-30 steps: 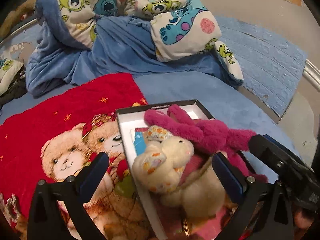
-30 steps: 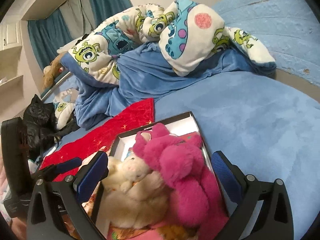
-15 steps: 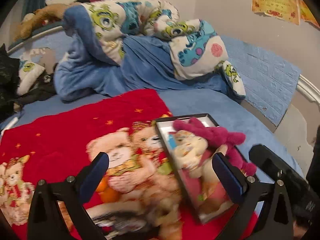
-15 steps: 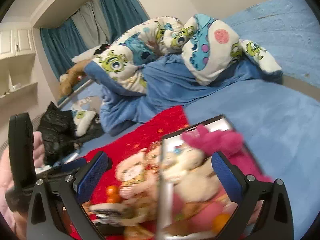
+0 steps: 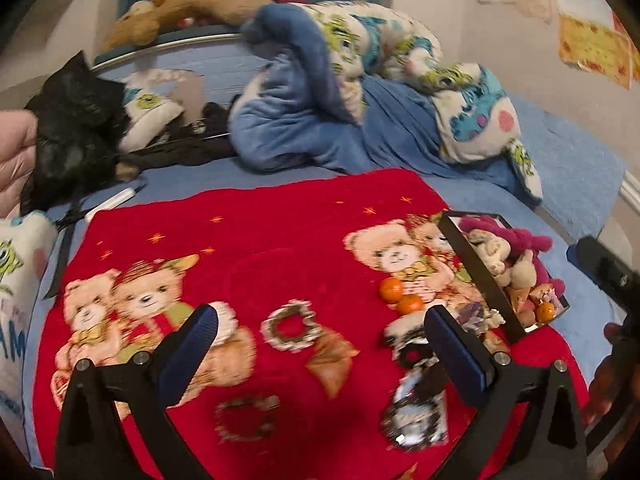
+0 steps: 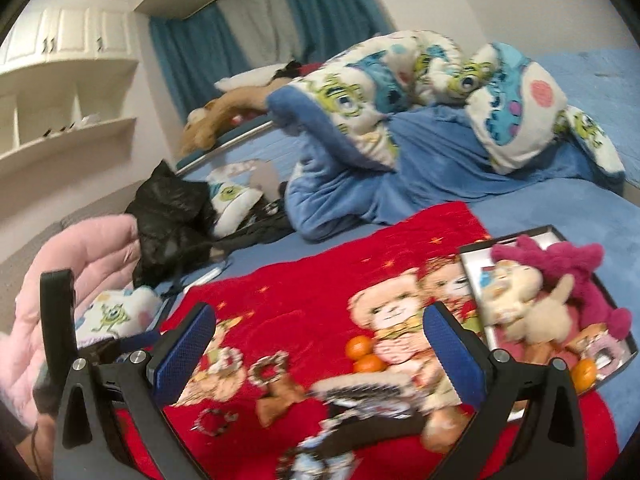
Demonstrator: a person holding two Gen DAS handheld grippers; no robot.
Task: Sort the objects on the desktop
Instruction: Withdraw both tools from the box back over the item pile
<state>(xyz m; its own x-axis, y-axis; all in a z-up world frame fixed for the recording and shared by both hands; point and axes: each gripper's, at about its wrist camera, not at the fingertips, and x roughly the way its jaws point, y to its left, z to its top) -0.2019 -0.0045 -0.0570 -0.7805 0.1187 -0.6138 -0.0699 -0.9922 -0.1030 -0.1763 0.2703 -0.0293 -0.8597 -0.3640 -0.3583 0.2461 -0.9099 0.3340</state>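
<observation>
on the bed: a red bear-print blanket [image 5: 280, 248] carries the loose things, with a black-rimmed box [image 6: 472, 280] at its right edge.
step in hand: between picks, by my judgement; both grippers hang above the blanket with nothing in them.
already sorted: a pink plush [image 6: 560, 264], a cream plush [image 6: 532, 312] and one orange [image 6: 585, 371] lie in the box.
left to sort: two oranges [image 5: 400, 296] touching each other near the box, ring-shaped scrunchies [image 5: 290, 324] mid-blanket, and some blurred black-and-white items near the front edge that i cannot make out.
left gripper [image 5: 320, 356]: fingers spread wide, holding and touching nothing.
right gripper [image 6: 316, 352]: fingers spread wide too, holding nothing, oranges and a scrunchie in its view.
next move: likely dropping onto one small item, closing gently, then carrying it right to the box.
</observation>
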